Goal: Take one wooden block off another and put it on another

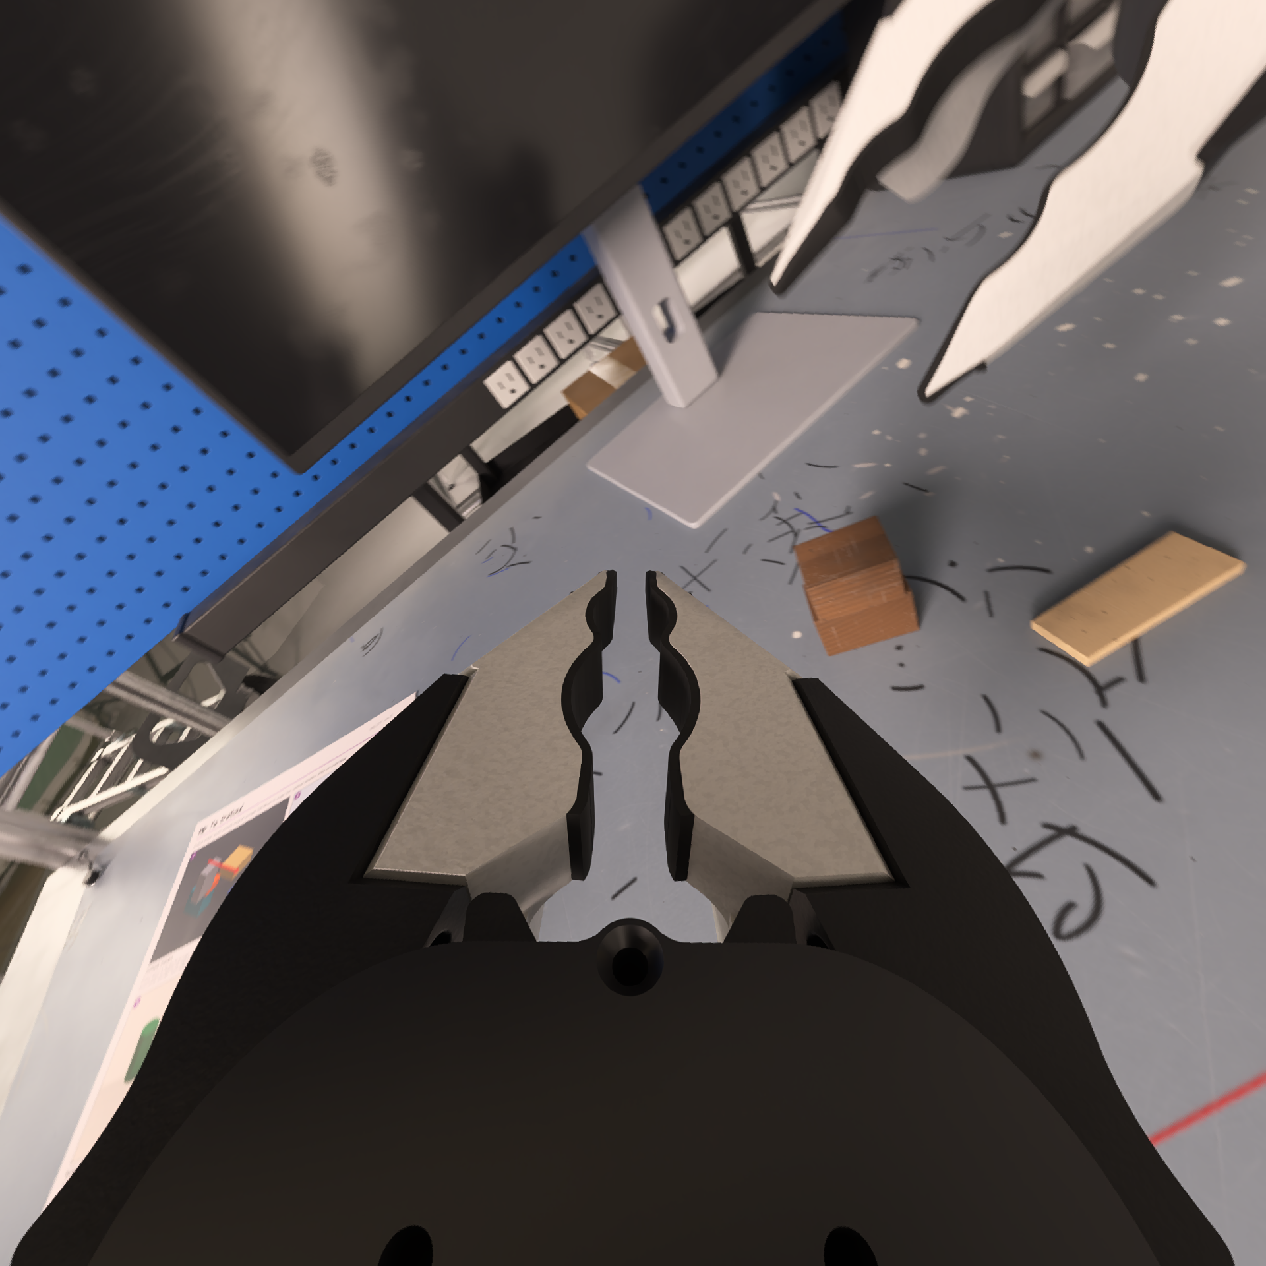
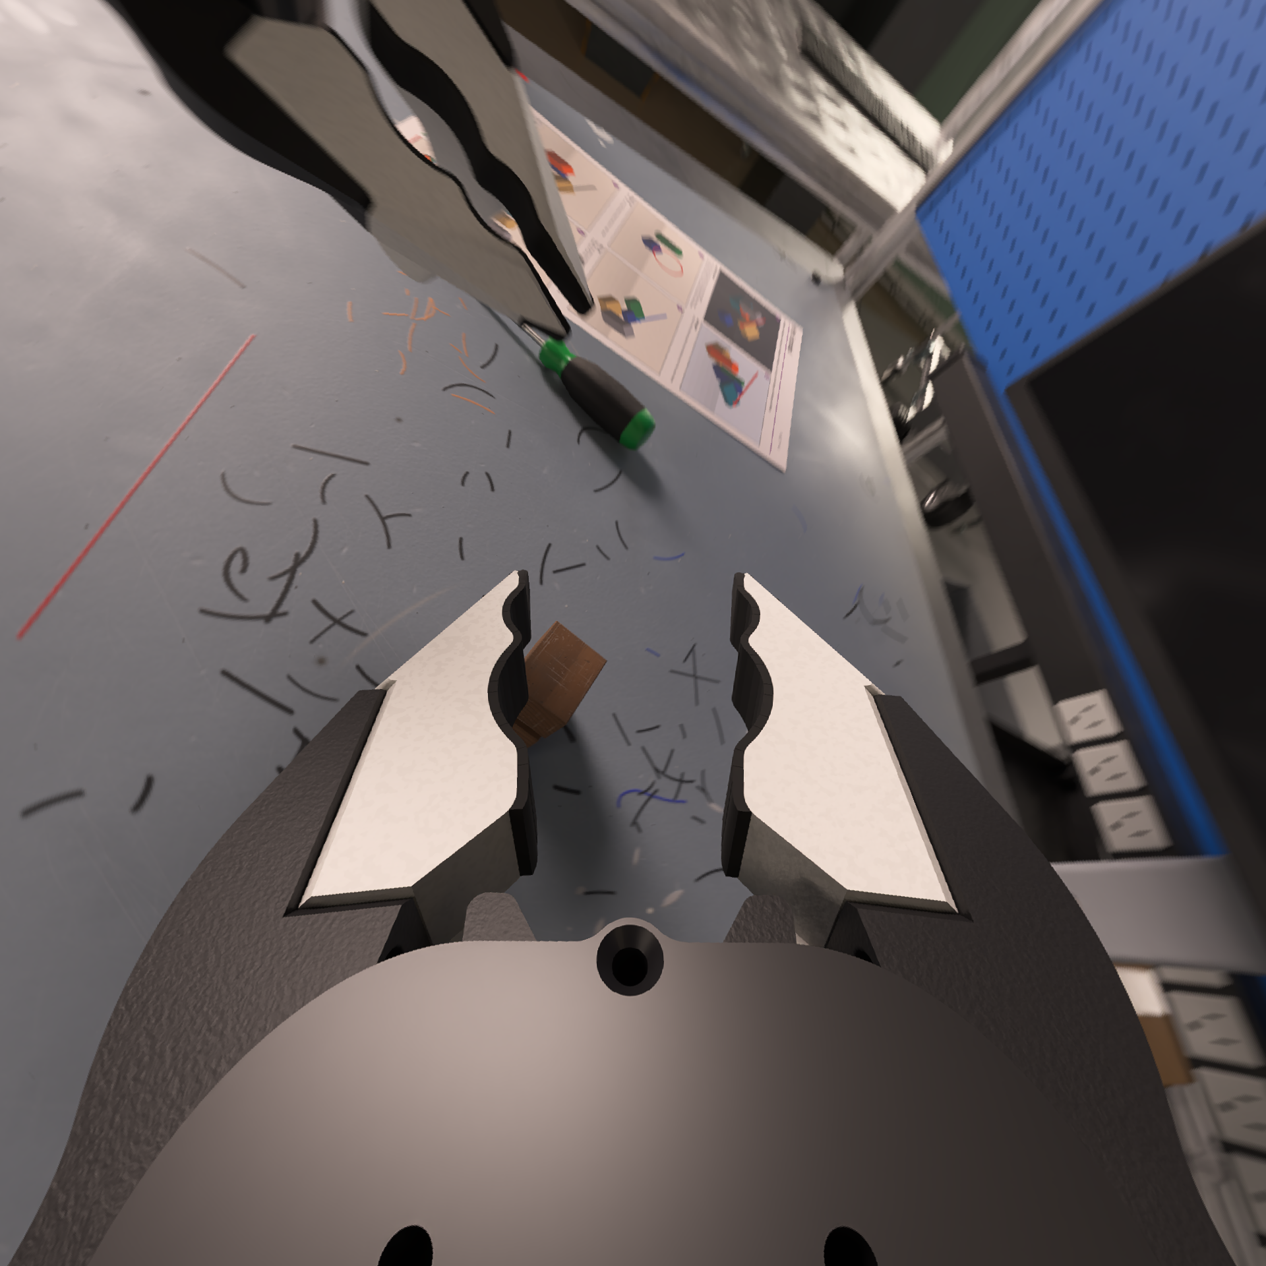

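The right gripper [image 2: 630,596] hangs above the grey tabletop [image 2: 205,383] with its jaws spread wide and nothing between them. Below it, seen partly behind the left-hand finger, sits the stack of brown wooden blocks [image 2: 558,678]. In the left wrist view the same stack [image 1: 856,582] shows as a smaller block resting on a wider one, and the right gripper [image 1: 863,336] hovers higher up and farther back, its fingertips clear of the wood. Just beside the stack, apart from it, a flat pale wooden plank [image 1: 1137,596] lies on the tabletop.

The left gripper [image 1: 630,575] is narrowed to a slim slit, holding nothing, above bare scribbled tabletop to the left of the stack. Ahead of it stand a monitor's grey stand and base plate [image 1: 747,404], with the dark screen [image 1: 274,171] and a blue pegboard [image 1: 103,479] behind. A green-and-black screwdriver [image 2: 596,397] lies near a printed instruction sheet [image 2: 719,329], beneath the left gripper [image 2: 568,315].
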Controlling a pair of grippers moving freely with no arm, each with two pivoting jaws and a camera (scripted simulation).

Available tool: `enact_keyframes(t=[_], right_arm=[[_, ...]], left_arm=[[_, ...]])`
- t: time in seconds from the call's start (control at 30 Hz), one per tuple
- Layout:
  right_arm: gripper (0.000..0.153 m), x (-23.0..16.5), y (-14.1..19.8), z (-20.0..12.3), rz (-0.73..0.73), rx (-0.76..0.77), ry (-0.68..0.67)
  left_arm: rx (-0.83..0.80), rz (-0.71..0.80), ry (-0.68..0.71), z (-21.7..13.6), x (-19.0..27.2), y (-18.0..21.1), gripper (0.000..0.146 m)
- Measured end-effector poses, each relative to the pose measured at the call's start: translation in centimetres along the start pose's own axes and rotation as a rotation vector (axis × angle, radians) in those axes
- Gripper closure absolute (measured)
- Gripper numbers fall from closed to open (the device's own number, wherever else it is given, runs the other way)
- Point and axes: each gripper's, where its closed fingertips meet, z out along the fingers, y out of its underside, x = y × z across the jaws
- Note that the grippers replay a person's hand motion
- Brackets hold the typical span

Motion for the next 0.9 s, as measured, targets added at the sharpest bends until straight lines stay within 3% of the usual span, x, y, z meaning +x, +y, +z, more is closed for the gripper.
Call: enact_keyframes(t=[0.17, 0.33, 0.5, 0.7, 0.9], right_arm=[[0.086, -0.5, 3.6, 5.3, 0.257, -0.135, -0.009], [0.069, -1.9, 7.5, 9.6, 0.386, -0.229, 0.030], [0.068, -3.4, 8.5, 10.7, 0.536, -0.254, 0.008], [0.056, -5.1, 10.2, 11.5, 0.546, -0.367, 0.037], [0.066, -5.8, 9.6, 11.8, 0.551, -0.386, 0.029]], left_arm=[[0.025, -0.037, -0.124, -0.4, -1.9, 0.6, 0.138], [0.133, -0.080, -0.191, -0.4, -2.1, 0.6, 0.138], [0.400, -0.064, -0.374, -1.5, -2.5, -0.2, 0.138], [0.404, -0.025, -0.368, -0.5, -1.7, 0.8, 0.138], [0.386, -0.057, -0.336, -0.3, -1.6, 1.6, 0.138]])
